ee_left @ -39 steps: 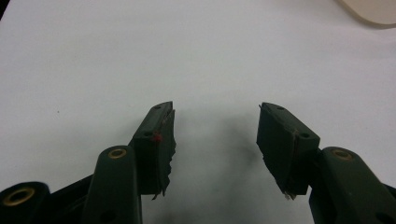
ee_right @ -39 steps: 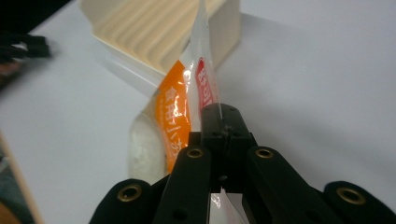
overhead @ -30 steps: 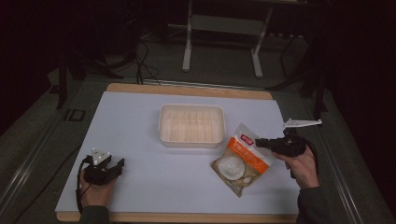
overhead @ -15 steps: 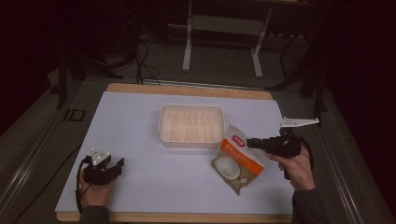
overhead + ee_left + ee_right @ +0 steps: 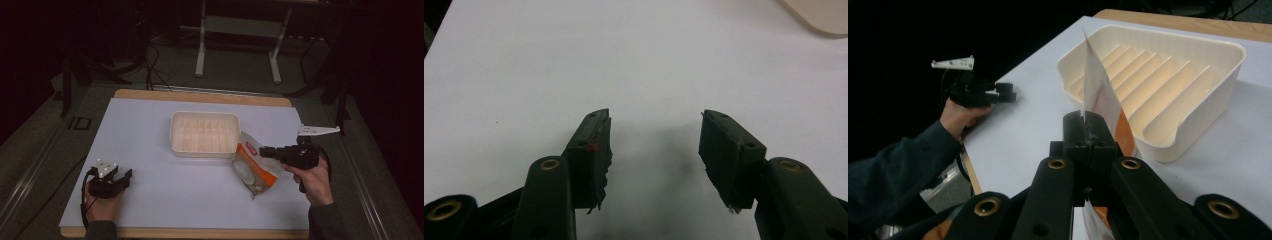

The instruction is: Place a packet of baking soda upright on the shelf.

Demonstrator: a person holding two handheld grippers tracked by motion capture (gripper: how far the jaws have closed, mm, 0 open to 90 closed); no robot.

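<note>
- Orange-and-white pouch (image 5: 252, 167) is now raised on its edge just beside the near right corner of the cream ribbed tray (image 5: 204, 132); one second ago it lay lower and flatter on the white table cover (image 5: 150, 125), farther toward the table's near edge.
- Right gripper (image 5: 264, 151) has its jaws pinched tight on the pouch's edge; in the right gripper view the pouch (image 5: 1100, 100) stands upright out of the closed jaws, with the tray (image 5: 1158, 80) directly beyond it.
- Right hand (image 5: 314, 177) has shifted up and toward the tray over the last second, carrying the pouch with it.
- Left gripper (image 5: 112, 180) rests at the near left of the table, in the same place as before, with its jaws spread wide and nothing between them; bare table cover (image 5: 624, 60) lies under them.
- Judgement: the pouch has been lifted and is on its way into the tray. The hold is on a thin edge, so the pouch may swing or slip.
- Judgement: what remains is to clear the tray wall and let go inside.
</note>
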